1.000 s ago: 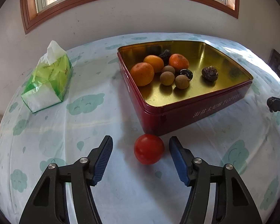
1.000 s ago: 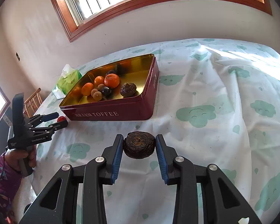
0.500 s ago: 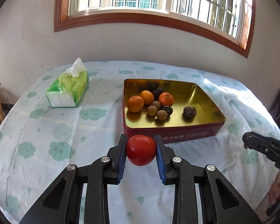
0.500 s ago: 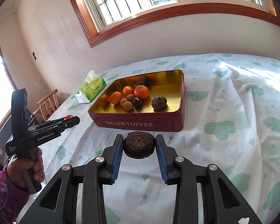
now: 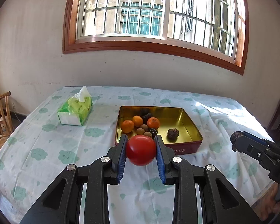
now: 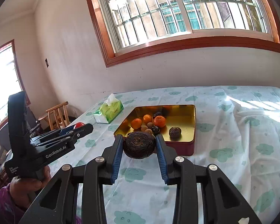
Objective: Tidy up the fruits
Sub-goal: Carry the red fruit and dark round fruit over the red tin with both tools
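My left gripper (image 5: pixel 141 152) is shut on a red tomato (image 5: pixel 141 150) and holds it above the table, in front of the red tin (image 5: pixel 184 148). My right gripper (image 6: pixel 139 146) is shut on a dark wrinkled fruit (image 6: pixel 139 145), also raised before the tin (image 6: pixel 181 147). The tin's gold inside holds three oranges (image 5: pixel 127 126), several small brown and dark fruits (image 5: pixel 140 131) and one wrinkled fruit (image 5: pixel 173 133). The left gripper with the tomato (image 6: pixel 79 124) shows at the left in the right wrist view. The right gripper (image 5: pixel 237 140) shows at the right in the left wrist view.
A green tissue pack (image 5: pixel 75 111) lies at the back left of the table, left of the tin. The table has a white cloth with green clouds (image 5: pixel 46 149). A wooden chair (image 5: pixel 0 115) stands off the left edge. A wall with a window is behind.
My left gripper closed on the tomato and lifted it off the cloth. Both grippers rose and drew back from the tin, each holding its fruit.
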A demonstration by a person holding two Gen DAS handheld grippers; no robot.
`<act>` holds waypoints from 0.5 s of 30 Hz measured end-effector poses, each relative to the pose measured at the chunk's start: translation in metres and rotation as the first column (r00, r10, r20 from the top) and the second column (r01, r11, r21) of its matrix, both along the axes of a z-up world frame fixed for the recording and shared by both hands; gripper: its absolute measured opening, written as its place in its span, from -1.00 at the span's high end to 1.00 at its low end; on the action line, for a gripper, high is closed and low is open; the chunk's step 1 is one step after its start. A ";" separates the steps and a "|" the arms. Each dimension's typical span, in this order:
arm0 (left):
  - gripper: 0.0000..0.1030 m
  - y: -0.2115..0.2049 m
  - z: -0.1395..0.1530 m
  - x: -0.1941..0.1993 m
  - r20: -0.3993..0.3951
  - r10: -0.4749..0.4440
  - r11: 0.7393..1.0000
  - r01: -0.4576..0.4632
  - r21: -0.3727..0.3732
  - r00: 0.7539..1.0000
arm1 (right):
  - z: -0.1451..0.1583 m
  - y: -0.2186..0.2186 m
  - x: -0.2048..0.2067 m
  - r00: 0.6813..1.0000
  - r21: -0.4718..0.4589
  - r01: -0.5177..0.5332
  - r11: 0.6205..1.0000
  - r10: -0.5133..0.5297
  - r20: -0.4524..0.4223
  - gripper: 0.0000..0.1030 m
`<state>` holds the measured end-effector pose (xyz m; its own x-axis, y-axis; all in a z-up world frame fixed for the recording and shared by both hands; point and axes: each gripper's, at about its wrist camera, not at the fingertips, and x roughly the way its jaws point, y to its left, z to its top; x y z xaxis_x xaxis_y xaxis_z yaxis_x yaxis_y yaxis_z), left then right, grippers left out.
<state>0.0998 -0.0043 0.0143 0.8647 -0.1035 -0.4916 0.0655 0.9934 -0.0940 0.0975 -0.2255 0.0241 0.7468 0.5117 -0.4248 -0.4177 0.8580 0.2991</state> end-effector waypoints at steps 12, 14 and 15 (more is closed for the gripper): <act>0.41 -0.008 0.019 -0.031 0.073 0.003 1.000 -0.004 0.012 0.997 | 0.022 0.005 -0.030 0.997 -0.020 -0.003 1.000 0.004 0.075 0.37; 0.41 -0.007 0.022 -0.035 0.084 0.005 1.000 -0.006 0.008 0.996 | 0.026 0.006 -0.035 0.996 -0.026 -0.004 1.000 0.007 0.089 0.37; 0.41 -0.006 0.023 -0.037 0.088 0.005 1.000 -0.006 0.005 0.996 | 0.028 0.007 -0.037 0.996 -0.027 -0.005 1.000 0.007 0.094 0.37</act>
<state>0.0623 -0.0106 0.0375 0.9053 -0.0963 -0.4136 0.0679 0.9942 -0.0828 0.0600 -0.2186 0.0520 0.7809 0.5059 -0.3663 -0.4481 0.8624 0.2356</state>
